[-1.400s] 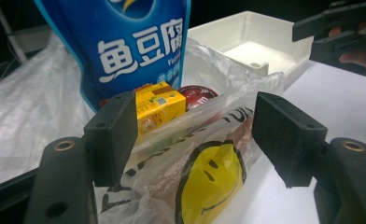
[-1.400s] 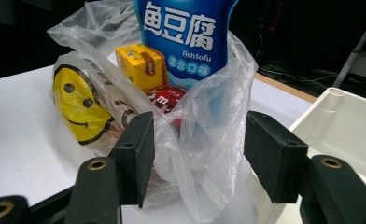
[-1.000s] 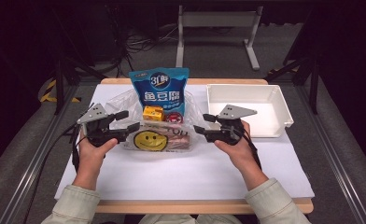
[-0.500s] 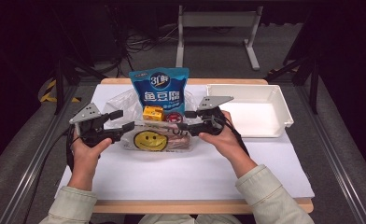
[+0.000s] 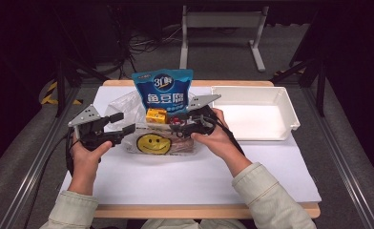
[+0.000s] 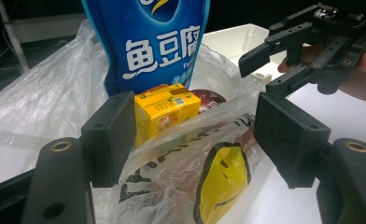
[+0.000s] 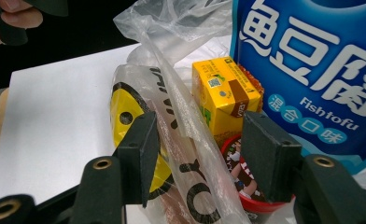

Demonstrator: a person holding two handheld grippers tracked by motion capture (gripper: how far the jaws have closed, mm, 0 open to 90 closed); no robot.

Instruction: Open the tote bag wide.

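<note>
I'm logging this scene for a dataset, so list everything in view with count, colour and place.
Bag: one, clear plastic with a yellow smiley, table centre, holding snacks.
Pouch: one, blue, upright in the bag.
Carton: one, yellow, before the pouch.
Red pack: one, beside the carton.
Tray: one, white, right of the bag.
Sheet: one, white, covering the table.
Left gripper: black, at the bag's left end, fingers apart.
Right gripper: black, at the bag's mouth; fingers have just been closing around the plastic.

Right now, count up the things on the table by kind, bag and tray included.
Blue snack pouch: 1
Yellow drink carton: 1
Red-rimmed round pack: 1
Clear smiley plastic bag: 1
White tray: 1
Total: 5
</note>
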